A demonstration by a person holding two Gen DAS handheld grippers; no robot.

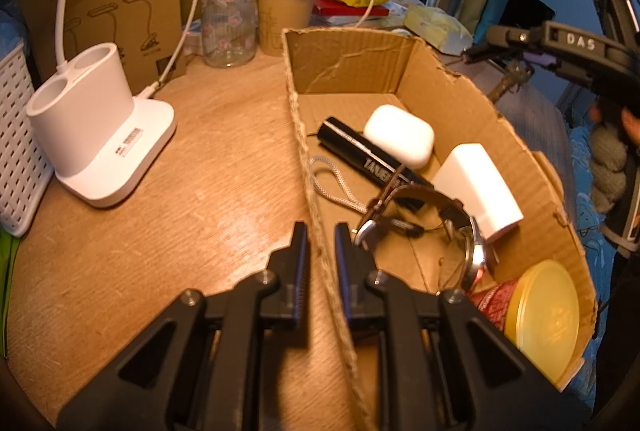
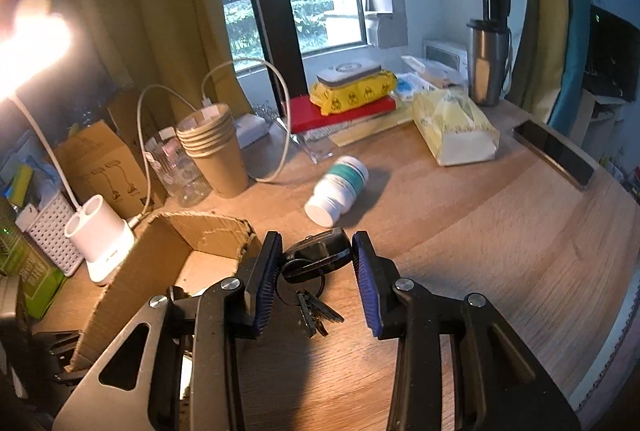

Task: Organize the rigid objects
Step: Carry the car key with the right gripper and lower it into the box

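Note:
A cardboard box (image 1: pixel 532 167) on the wooden desk holds a white earbuds case (image 1: pixel 399 135), a black tube (image 1: pixel 360 155), a white charger block (image 1: pixel 478 187), a wristwatch (image 1: pixel 460 227) and a yellow-lidded jar (image 1: pixel 546 315). My left gripper (image 1: pixel 320 231) is shut on the box's left wall. My right gripper (image 2: pixel 316 251) holds a black car key fob (image 2: pixel 320 255) with its keys (image 2: pixel 316 311) hanging down, above the desk beside the box (image 2: pixel 168 243). A white pill bottle (image 2: pixel 338 189) lies on its side beyond.
A white lamp base (image 1: pixel 96 135), a glass jar (image 1: pixel 228 23), stacked paper cups (image 1: pixel 286 3) and a white basket (image 1: pixel 16 151) stand to the left. Books, a yellow pack (image 2: pixel 354 91), a tissue pack (image 2: pixel 456 127), a steel tumbler (image 2: pixel 488 63) and a phone (image 2: pixel 554 151) lie at the back right.

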